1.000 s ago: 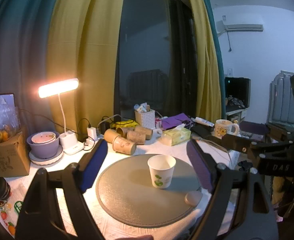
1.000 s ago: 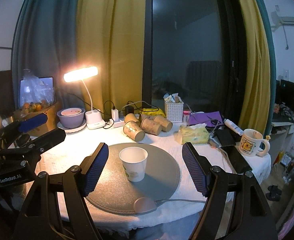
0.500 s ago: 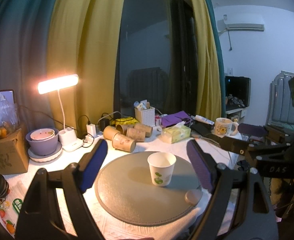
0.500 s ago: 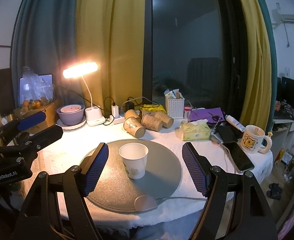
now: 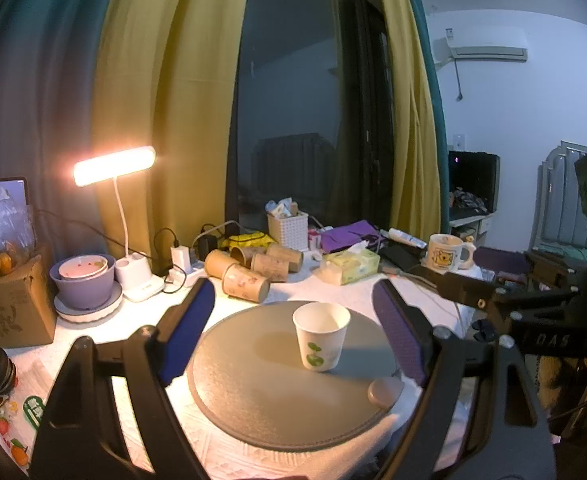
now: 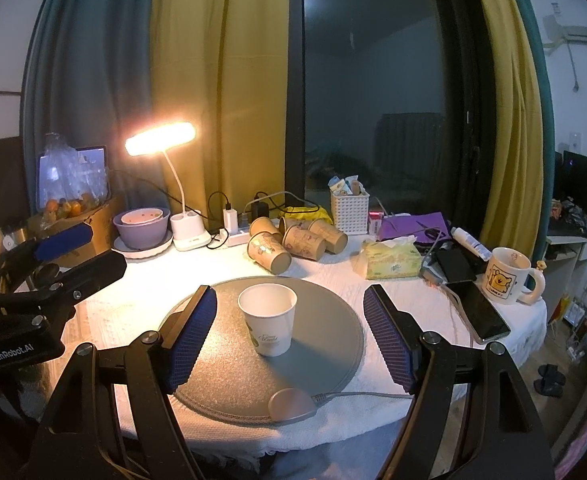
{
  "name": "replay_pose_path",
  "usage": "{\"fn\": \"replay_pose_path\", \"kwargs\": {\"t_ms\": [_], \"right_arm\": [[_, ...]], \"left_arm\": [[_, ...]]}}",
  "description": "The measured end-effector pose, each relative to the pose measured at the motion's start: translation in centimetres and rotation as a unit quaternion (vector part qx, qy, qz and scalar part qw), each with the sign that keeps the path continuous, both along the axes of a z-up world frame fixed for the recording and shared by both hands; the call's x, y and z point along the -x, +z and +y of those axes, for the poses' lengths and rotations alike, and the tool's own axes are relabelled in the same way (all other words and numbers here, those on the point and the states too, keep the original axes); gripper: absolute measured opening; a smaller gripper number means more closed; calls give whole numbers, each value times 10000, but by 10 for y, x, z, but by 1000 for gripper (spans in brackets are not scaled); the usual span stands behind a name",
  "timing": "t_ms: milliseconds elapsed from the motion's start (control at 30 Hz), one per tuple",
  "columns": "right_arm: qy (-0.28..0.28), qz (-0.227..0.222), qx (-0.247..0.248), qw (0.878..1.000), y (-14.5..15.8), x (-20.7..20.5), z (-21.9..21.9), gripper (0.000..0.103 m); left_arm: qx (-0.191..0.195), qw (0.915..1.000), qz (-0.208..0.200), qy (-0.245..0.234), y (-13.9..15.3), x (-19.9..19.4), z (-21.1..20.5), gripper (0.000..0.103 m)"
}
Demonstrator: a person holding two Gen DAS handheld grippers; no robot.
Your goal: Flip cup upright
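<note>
A white paper cup [image 5: 320, 336] with a green print stands upright, mouth up, on a round grey mat [image 5: 253, 380]. It also shows in the right wrist view [image 6: 268, 319] on the same mat [image 6: 221, 372]. My left gripper [image 5: 293, 336] is open and empty, its blue pads on either side of the cup but nearer the camera. My right gripper [image 6: 289, 332] is open and empty, held back from the cup in the same way. Each gripper shows at the edge of the other's view.
Several brown paper cups [image 6: 289, 240] lie on their sides behind the mat. A lit desk lamp [image 6: 161, 146], purple bowl [image 6: 141, 228], white basket [image 6: 349, 210], tissue pack [image 6: 391, 260], phone [image 6: 479, 312] and yellow-print mug [image 6: 509, 274] crowd the white-clothed table.
Both grippers have drawn slightly back from the table. The cup stays upright in the same spot on the mat.
</note>
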State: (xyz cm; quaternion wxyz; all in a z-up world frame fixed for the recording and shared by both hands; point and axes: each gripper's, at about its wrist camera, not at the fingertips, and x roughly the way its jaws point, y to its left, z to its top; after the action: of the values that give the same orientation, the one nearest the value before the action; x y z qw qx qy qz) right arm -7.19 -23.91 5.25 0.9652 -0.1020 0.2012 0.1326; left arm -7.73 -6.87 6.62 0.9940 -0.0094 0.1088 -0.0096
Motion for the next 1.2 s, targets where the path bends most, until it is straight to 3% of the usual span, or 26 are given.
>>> {"fn": "replay_pose_path", "kwargs": {"t_ms": [1200], "right_arm": [[-26, 70, 4, 10000, -10, 4, -2, 79]], "left_arm": [[16, 10000, 49, -31, -6, 3, -8, 82]]}}
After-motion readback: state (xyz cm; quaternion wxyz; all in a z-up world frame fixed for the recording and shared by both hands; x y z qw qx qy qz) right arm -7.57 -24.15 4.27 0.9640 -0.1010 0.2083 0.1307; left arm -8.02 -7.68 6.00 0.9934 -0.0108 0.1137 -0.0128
